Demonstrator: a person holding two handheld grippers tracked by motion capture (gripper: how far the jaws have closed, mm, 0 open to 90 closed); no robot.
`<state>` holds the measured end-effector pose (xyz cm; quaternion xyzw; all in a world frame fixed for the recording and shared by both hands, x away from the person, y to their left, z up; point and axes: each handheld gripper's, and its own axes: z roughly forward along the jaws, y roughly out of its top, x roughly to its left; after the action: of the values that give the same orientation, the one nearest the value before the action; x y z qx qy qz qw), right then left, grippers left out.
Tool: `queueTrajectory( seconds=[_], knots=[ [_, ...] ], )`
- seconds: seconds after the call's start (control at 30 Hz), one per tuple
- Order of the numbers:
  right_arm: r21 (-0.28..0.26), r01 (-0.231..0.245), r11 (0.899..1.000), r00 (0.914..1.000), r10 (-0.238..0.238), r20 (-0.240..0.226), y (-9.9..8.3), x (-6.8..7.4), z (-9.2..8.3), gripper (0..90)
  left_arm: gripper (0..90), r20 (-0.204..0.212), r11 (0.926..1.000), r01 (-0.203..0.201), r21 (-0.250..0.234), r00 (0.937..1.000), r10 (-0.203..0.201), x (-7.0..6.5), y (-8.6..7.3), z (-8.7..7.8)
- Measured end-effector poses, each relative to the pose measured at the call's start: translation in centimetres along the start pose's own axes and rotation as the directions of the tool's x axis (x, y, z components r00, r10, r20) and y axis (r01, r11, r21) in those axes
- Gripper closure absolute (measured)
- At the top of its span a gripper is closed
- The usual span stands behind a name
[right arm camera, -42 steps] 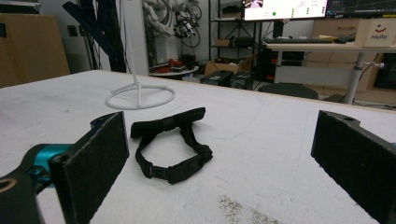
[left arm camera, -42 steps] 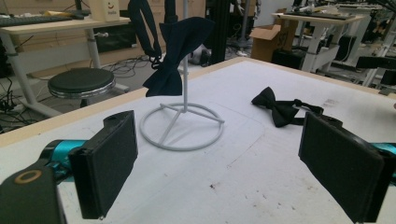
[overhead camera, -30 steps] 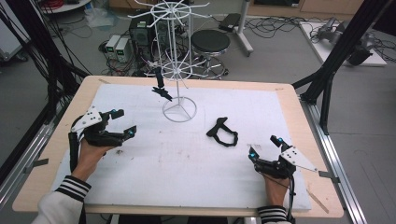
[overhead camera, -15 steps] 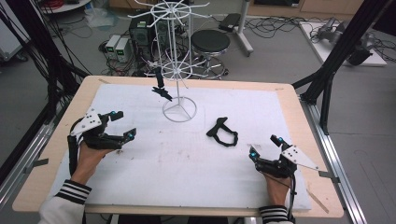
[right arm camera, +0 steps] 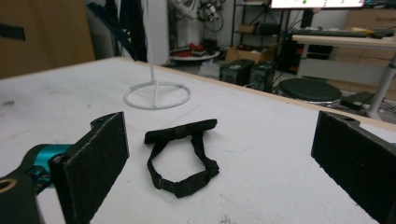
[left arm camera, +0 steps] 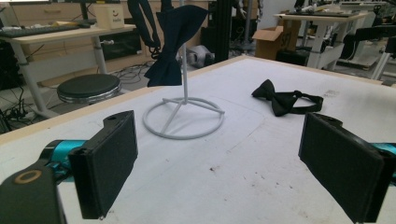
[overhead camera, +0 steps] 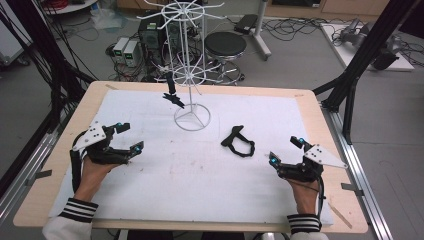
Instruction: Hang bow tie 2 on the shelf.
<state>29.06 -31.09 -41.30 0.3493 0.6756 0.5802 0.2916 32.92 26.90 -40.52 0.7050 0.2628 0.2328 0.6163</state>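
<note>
Saw both jaws wide, empty: left gripper (overhead camera: 121, 136), right gripper (overhead camera: 286, 150) near bow tie (overhead camera: 239, 142) on table (overhead camera: 310, 107).

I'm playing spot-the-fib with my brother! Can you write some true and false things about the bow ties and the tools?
1. A bow tie on the table lies flat on the white mat. True.
2. The right tool is squeezing that bow tie. False: its jaws are open, with nothing between them.
3. A second bow tie hangs on the white wire stand. True.
4. The left tool is shut tight. False: it is open.
</note>
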Motion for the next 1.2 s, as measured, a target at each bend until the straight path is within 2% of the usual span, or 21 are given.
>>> queueTrajectory(
  seconds=[0.03, 0.07, 0.1, 0.2, 0.4, 0.43, 0.57, 0.63, 0.67, 0.7, 0.73, 0.8, 0.83, 0.87, 0.9, 0.97, 1.03, 1.1, 1.13, 1.17, 1.2],
  knots=[
    [0.036, 0.029, 0.999, 0.9994, -0.028, -0.02, 0.7, -0.2, 0.5, 3.3, 12.2, -0.006, 1.0, 0.0, -0.004, 1.0, 0.0, 0.0, -0.1, -0.1],
    [0.036, 0.029, 0.999, 0.9994, -0.028, -0.02, 0.7, -0.2, 0.5, 3.3, 12.2, -0.008, 1.0, 0.003, -0.009, 1.0, -0.003, 0.0, -0.2, -0.2],
    [0.058, 0.057, 0.997, 0.9977, -0.054, -0.04, 1.4, -0.4, 1.1, 3.3, 12.2, -0.007, 0.9999, 0.004, -0.009, 1.0, -0.004, 0.1, -0.3, -0.2],
    [0.088, 0.077, 0.993, 0.9953, -0.071, -0.065, 2.2, -0.7, 1.8, 3.3, 12.2, -0.001, 0.9999, -0.006, 0.008, 1.0, 0.006, 0.0, -0.3, -0.1],
    [0.135, 0.113, 0.984, 0.989, -0.099, -0.11, 3.4, -1.1, 3.0, 3.3, 12.2, 0.003, 1.0, -0.009, -0.003, 1.0, 0.009, -0.2, -0.3, -0.3],
    [0.158, 0.137, 0.978, 0.9848, -0.118, -0.128, 4.0, -1.4, 3.5, 3.3, 12.2, 0.009, 0.9999, -0.011, 0.0, 0.9999, 0.011, -0.1, -0.4, -0.3],
    [0.196, 0.162, 0.967, 0.9755, -0.127, -0.18, 4.7, -1.8, 4.4, 3.3, 12.2, 0.013, 1.0, 0.002, -0.008, 0.9999, -0.002, 0.0, -0.5, -0.5],
    [0.22, 0.192, 0.956, 0.9674, -0.147, -0.206, 4.9, -2.0, 4.8, 3.3, 12.2, 0.014, 0.9998, 0.009, -0.016, 0.9999, -0.009, 0.1, -0.7, -0.7],
    [0.22, 0.192, 0.956, 0.9674, -0.147, -0.206, 4.9, -2.0, 4.8, 3.3, 12.2, 0.014, 0.9998, 0.009, -0.016, 0.9999, -0.009, 0.1, -0.7, -0.7],
    [0.24, 0.211, 0.948, 0.9599, -0.155, -0.233, 5.2, -2.1, 5.3, 3.3, 12.2, 0.012, 0.9999, 0.006, -0.014, 0.9999, -0.006, 0.1, -0.8, -0.8],
    [0.24, 0.211, 0.948, 0.9599, -0.155, -0.233, 5.2, -2.1, 5.3, 3.3, 12.2, 0.011, 0.9998, 0.01, -0.015, 0.9999, -0.01, 0.1, -0.9, -0.8],
    [0.25, 0.245, 0.937, 0.9491, -0.179, -0.259, 5.6, -2.1, 5.9, 3.3, 12.2, 0.008, 0.9998, 0.014, -0.015, 0.9999, -0.014, 0.1, -1.0, -0.8],
    [0.256, 0.273, 0.927, 0.9387, -0.199, -0.282, 6.1, -2.1, 6.4, 3.4, 12.2, 0.005, 0.9999, 0.009, -0.015, 1.0, -0.009, 0.0, -1.1, -0.8],
    [0.256, 0.273, 0.927, 0.9387, -0.199, -0.282, 6.1, -2.1, 6.4, 3.4, 12.2, 0.001, 0.9998, 0.009, -0.015, 1.0, -0.009, 0.0, -1.1, -0.8],
    [0.262, 0.294, 0.919, 0.9281, -0.209, -0.308, 6.4, -2.1, 7.0, 3.4, 12.2, -0.001, 0.9998, 0.01, -0.017, 1.0, -0.01, -0.1, -1.2, -0.8],
    [0.267, 0.324, 0.908, 0.9164, -0.23, -0.327, 6.7, -2.2, 7.6, 3.4, 12.2, -0.004, 0.9999, 0.007, -0.011, 1.0, -0.007, -0.2, -1.3, -0.9],
    [0.264, 0.337, 0.904, 0.9065, -0.235, -0.351, 6.9, -2.3, 8.0, 3.4, 12.2, -0.012, 0.9999, 0.009, -0.012, 0.9999, -0.009, -0.2, -1.4, -1.1],
    [0.272, 0.363, 0.891, 0.8943, -0.252, -0.37, 7.0, -2.5, 8.4, 3.4, 12.2, -0.019, 0.9997, 0.01, -0.021, 0.9998, -0.01, -0.2, -1.5, -1.3],
    [0.272, 0.363, 0.891, 0.8943, -0.252, -0.37, 7.0, -2.5, 8.4, 3.4, 12.2, -0.019, 0.9997, 0.01, -0.021, 0.9998, -0.01, -0.2, -1.5, -1.3],
    [0.286, 0.394, 0.873, 0.8804, -0.269, -0.391, 7.2, -2.6, 8.8, 3.4, 12.2, -0.022, 0.9996, 0.011, -0.024, 0.9997, -0.012, -0.2, -1.6, -1.4],
    [0.283, 0.408, 0.868, 0.8712, -0.278, -0.405, 7.4, -2.6, 9.1, 3.4, 12.2, -0.025, 0.9995, 0.015, -0.027, 0.9995, -0.016, -0.1, -1.7, -1.4]
  ],
)
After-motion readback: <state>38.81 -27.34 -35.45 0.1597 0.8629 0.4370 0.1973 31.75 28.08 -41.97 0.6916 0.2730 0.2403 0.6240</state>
